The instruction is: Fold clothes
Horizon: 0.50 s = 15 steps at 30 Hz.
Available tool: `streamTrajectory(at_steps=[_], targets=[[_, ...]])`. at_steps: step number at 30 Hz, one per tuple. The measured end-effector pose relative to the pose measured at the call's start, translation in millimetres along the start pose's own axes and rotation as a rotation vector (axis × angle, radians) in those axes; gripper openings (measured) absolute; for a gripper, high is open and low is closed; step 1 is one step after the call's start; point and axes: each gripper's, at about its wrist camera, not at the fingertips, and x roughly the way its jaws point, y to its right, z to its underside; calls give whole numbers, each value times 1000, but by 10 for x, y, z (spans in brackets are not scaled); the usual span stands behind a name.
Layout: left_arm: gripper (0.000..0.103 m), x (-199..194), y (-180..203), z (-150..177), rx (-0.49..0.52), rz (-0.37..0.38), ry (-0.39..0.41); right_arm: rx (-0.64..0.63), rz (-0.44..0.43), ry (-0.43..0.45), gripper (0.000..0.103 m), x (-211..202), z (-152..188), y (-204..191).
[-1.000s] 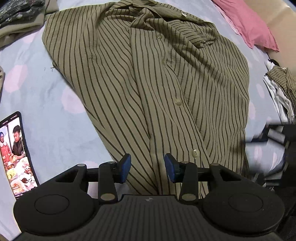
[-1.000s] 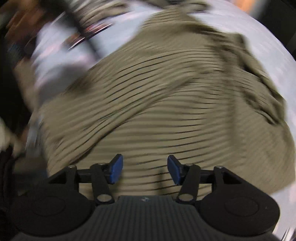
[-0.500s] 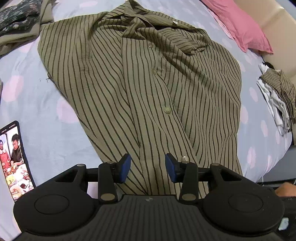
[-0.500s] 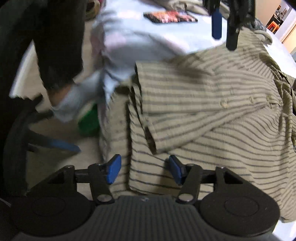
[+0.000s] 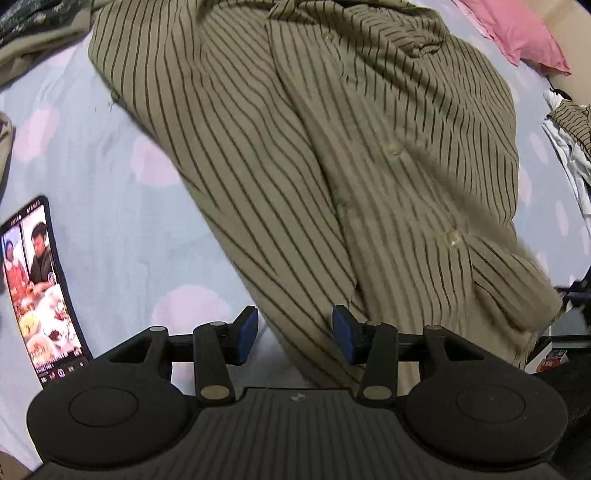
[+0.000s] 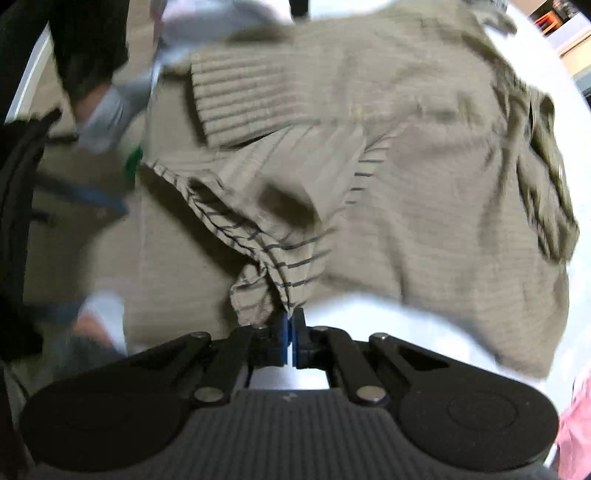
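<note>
An olive button-up shirt (image 5: 332,147) with thin dark stripes lies spread on a pale blue bed sheet (image 5: 92,166). In the left wrist view my left gripper (image 5: 294,332) hovers over the shirt's lower hem. Its jaws are opening, the left edge of the hem lies between the blue pads, and neither pad presses on it. In the blurred right wrist view my right gripper (image 6: 291,325) is shut on a bunched corner of the shirt (image 6: 424,184). The cloth rises in folds from the pinched pads.
A lit phone (image 5: 37,291) lies on the sheet at the left. A pink pillow (image 5: 517,37) sits at the far right, and a small pile of clothes (image 5: 569,136) below it. Dark garments (image 5: 29,22) lie at the top left. A person's socked foot (image 6: 99,110) stands on the floor beside the bed.
My right gripper has closed on a corner of the shirt's hem and drawn it up into folds. My left gripper has sunk closer to the hem, its pads slightly wider apart.
</note>
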Motion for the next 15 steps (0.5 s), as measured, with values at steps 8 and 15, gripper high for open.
streamTrajectory(at_steps=[8, 15], targets=[[43, 174, -20, 23, -6, -43, -15, -28, -46, -284, 2, 437, 560, 116], [43, 372, 66, 45, -6, 30, -47, 266, -95, -110, 39, 228, 726, 538]])
